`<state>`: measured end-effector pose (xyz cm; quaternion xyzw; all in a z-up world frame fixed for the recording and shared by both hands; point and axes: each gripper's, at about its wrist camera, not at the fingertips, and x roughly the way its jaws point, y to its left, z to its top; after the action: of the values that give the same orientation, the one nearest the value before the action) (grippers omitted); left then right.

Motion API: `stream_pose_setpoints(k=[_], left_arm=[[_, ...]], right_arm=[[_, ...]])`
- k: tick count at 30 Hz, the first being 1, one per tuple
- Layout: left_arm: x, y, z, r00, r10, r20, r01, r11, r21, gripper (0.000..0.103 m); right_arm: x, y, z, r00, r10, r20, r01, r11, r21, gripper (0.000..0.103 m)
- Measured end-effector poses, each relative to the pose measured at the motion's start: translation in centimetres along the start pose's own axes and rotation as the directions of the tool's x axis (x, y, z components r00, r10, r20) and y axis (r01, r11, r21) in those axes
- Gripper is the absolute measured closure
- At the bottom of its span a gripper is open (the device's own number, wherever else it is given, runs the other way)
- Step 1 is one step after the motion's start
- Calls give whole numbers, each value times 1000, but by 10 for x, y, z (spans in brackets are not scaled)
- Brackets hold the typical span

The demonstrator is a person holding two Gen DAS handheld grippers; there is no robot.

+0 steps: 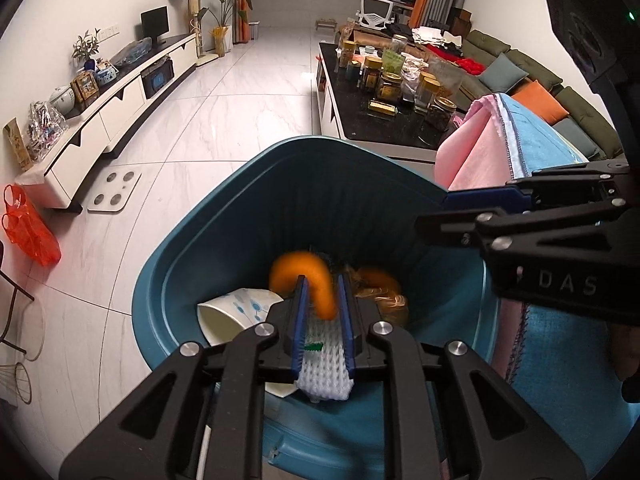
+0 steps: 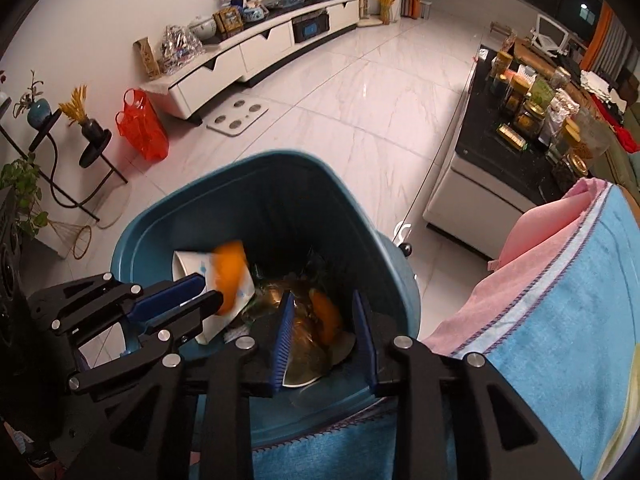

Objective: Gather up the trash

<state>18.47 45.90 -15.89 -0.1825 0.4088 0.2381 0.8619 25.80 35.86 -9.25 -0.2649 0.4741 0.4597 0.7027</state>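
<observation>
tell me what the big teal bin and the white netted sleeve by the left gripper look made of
The big teal bin looks like moulded plastic with a smooth, slightly glossy finish and ribbed inner walls. The white netted sleeve looks like soft foam mesh, probably fruit packing: its open, puffy lattice suggests that.

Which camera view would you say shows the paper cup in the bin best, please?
The left wrist view: the paper cup shows its open mouth and blue print beside the left tool. In the right wrist view the cup is largely covered by a blurred orange peel and that tool.
</observation>
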Motion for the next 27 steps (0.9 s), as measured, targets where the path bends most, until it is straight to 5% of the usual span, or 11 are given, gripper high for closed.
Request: stream_pose_setpoints(k=[2,8,22,27], left_arm=[[-3,0,-2,1000,0,1,0,1000,-9,53],[-16,-8,0,999,24,36,-24,1000,5,50],[-95,-31,-4,982,90,166,-97,995,30,10],[-121,-51,-11,978,92,188,-103,994,48,6]], right_arm=[[-2,-1,-1,1000,6,3,-6,1000,4,75],[-25,-6,-8,997,27,67,-29,999,33,74],[-109,-30,-49,959,3,283,-34,994,107,38],[-131,-42,-73,945,-23,327,-25,990,142,25]])
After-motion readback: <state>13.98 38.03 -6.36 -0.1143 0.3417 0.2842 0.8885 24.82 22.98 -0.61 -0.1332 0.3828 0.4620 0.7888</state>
